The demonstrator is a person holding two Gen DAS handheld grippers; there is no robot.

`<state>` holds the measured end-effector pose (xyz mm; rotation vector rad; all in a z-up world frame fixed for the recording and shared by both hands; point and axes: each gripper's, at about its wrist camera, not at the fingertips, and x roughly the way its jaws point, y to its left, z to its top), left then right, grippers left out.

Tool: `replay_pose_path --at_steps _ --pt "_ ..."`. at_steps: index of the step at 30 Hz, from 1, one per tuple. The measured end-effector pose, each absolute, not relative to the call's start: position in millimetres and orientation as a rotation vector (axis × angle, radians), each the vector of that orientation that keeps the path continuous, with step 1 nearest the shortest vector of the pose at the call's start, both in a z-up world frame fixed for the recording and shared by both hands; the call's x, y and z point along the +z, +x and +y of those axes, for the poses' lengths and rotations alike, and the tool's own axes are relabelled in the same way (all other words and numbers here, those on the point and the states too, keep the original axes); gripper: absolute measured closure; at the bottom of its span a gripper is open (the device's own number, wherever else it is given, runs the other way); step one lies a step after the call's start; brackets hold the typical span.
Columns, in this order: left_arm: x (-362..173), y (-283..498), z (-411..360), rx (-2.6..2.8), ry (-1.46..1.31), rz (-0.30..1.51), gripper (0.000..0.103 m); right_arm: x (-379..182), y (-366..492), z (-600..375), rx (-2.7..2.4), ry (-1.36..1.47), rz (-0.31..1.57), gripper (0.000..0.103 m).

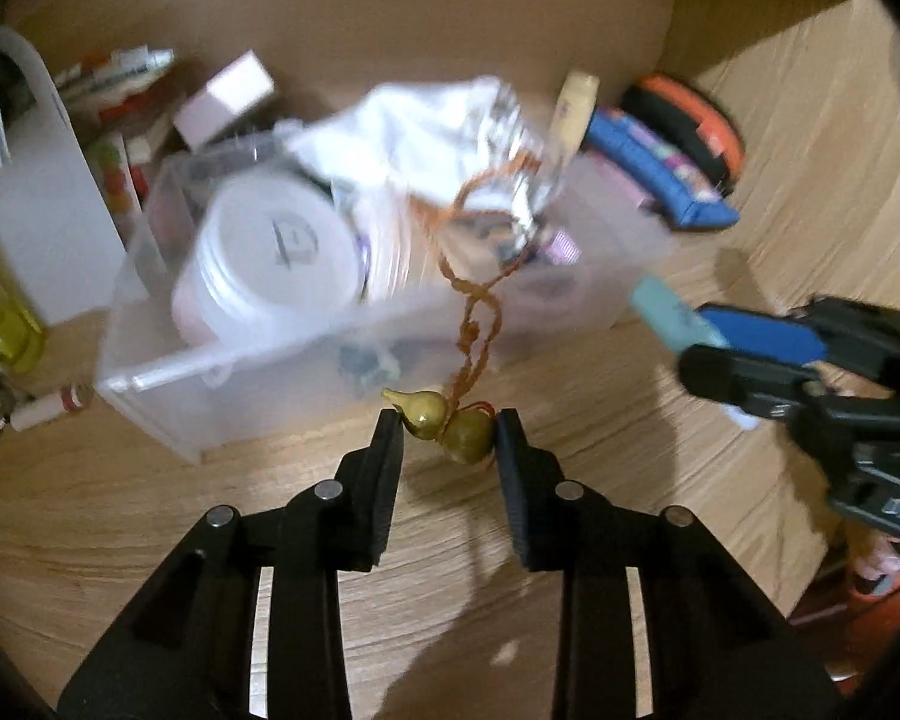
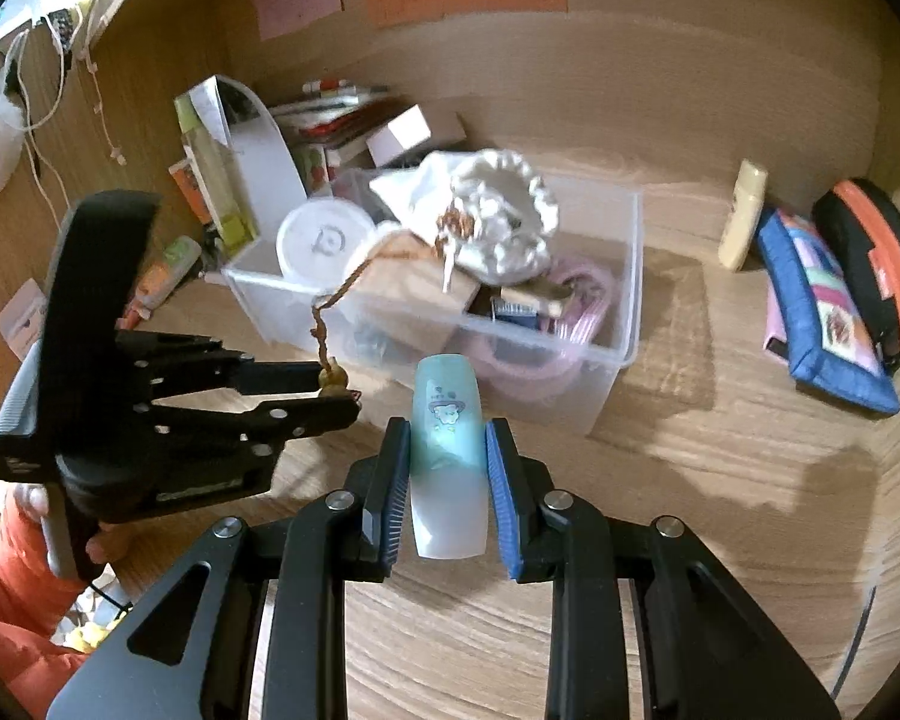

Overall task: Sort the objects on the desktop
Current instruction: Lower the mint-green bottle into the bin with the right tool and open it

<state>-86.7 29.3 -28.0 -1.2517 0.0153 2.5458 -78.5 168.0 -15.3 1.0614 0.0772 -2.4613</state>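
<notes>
A small olive gourd charm [image 1: 450, 427] sits pinched between the black pads of my left gripper [image 1: 448, 423], just above the wooden desk. Its braided brown cord [image 1: 480, 324] runs up to a white drawstring pouch [image 1: 426, 126] lying on top of the clear plastic box [image 1: 168, 414]. In the right wrist view the left gripper [image 2: 337, 387] stands left of the box [image 2: 606, 300], with the gourd [image 2: 333, 381] at its tips. My right gripper [image 2: 448, 429] is shut on a teal-and-white tube [image 2: 447, 420] that points toward the box. The left wrist view shows that gripper [image 1: 699, 339] and its tube [image 1: 669, 315] at the right.
The box also holds a white round-lidded tub [image 1: 276, 252] and pink cable. A white carton [image 1: 48, 228], small boxes and pens crowd the back left. A cream bottle [image 2: 744, 216], blue pouch [image 2: 822, 300] and orange-black case [image 2: 876, 246] lie right. An orange sleeve [image 2: 6, 570] shows at lower left.
</notes>
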Motion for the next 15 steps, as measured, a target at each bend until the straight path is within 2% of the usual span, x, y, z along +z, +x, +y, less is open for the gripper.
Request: replay_pose_path --at_steps 8,15 --pt "19 -91 35 2.573 -1.097 0.005 0.072 5 -87 168 -2.498 1.000 0.082 0.080" --pt "22 -116 31 2.583 -1.114 0.002 0.072 7 -107 174 -2.540 1.006 0.093 0.080"
